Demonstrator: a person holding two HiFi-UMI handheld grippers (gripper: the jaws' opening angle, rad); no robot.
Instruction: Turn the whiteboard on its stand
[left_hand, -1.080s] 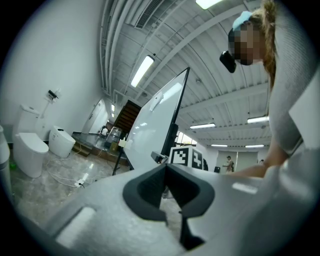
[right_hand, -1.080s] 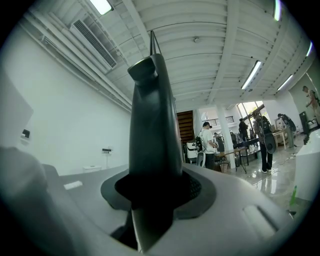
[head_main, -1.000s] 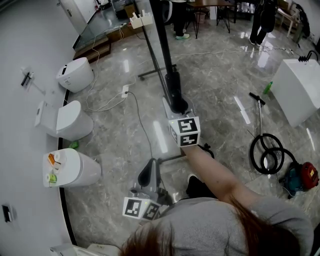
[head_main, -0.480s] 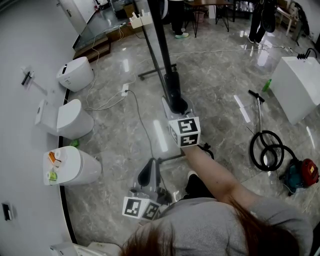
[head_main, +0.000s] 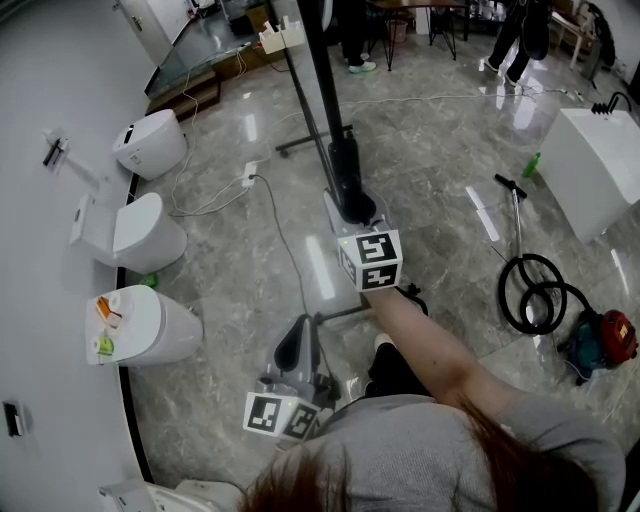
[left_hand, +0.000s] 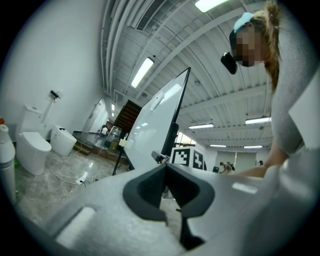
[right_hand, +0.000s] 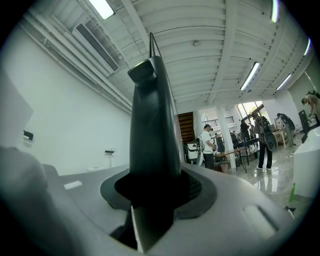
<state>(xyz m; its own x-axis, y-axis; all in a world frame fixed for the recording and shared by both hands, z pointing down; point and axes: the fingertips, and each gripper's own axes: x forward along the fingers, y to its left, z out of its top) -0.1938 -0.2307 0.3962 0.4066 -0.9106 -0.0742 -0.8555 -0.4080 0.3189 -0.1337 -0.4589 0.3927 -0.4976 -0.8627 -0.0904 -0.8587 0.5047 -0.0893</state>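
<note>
The whiteboard (head_main: 322, 70) stands edge-on in the head view, a black frame line running from the top of the picture down to my right gripper (head_main: 352, 212). That gripper is shut on the board's black side edge (right_hand: 152, 125), which rises between its jaws in the right gripper view. My left gripper (head_main: 296, 345) hangs lower and nearer to me, apart from the board, its jaws together with nothing in them. In the left gripper view its jaws (left_hand: 166, 170) face the board's white face (left_hand: 155, 120) from the side.
Toilets (head_main: 130, 235) and a white bin (head_main: 145, 330) line the left wall. A cable (head_main: 280, 230) trails across the floor by the stand's foot (head_main: 300, 145). A coiled black hose (head_main: 535, 295), a red tool (head_main: 615, 335) and a white cabinet (head_main: 590, 165) lie right. People stand far back.
The floor and the things on it have drifted slightly up the picture. Both grippers keep their places in it, and the right one keeps its hold on the board's edge.
</note>
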